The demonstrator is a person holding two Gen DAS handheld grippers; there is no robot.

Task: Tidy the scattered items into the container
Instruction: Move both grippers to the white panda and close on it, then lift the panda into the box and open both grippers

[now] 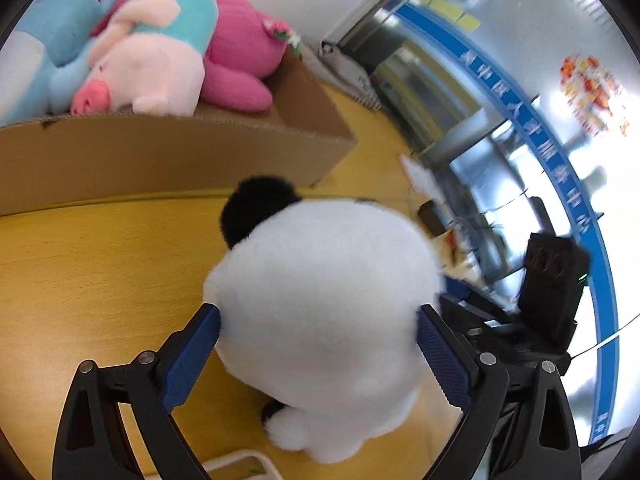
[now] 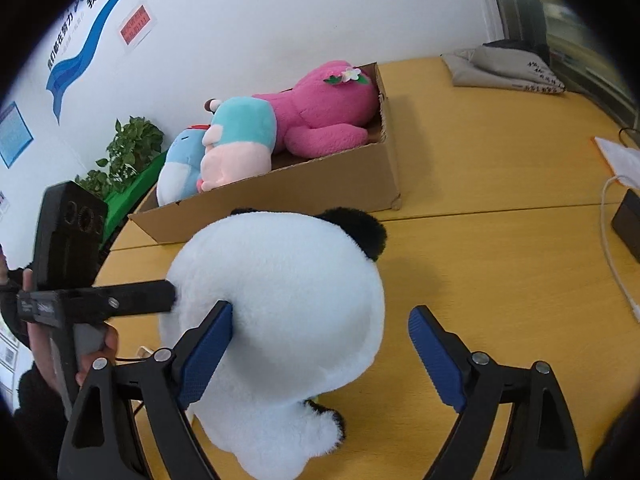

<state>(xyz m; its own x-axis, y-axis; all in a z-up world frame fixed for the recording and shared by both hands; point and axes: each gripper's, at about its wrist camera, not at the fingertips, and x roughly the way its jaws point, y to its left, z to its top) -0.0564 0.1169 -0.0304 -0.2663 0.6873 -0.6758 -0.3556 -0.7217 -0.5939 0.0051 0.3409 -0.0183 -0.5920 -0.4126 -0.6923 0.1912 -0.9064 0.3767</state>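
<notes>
the panda toy (image 2: 280,312) stands on the table (image 2: 500,264), in front of the cardboard box (image 2: 340,184). three soft toys (image 2: 280,128) lie side by side in the box. behind the box's left end stands a plant (image 2: 128,148). a folded bag (image 2: 504,66) lies at the table's far right corner.

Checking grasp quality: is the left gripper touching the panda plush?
Touching. Left wrist view shows the left gripper with both blue pads pressed into the panda plush.
</notes>
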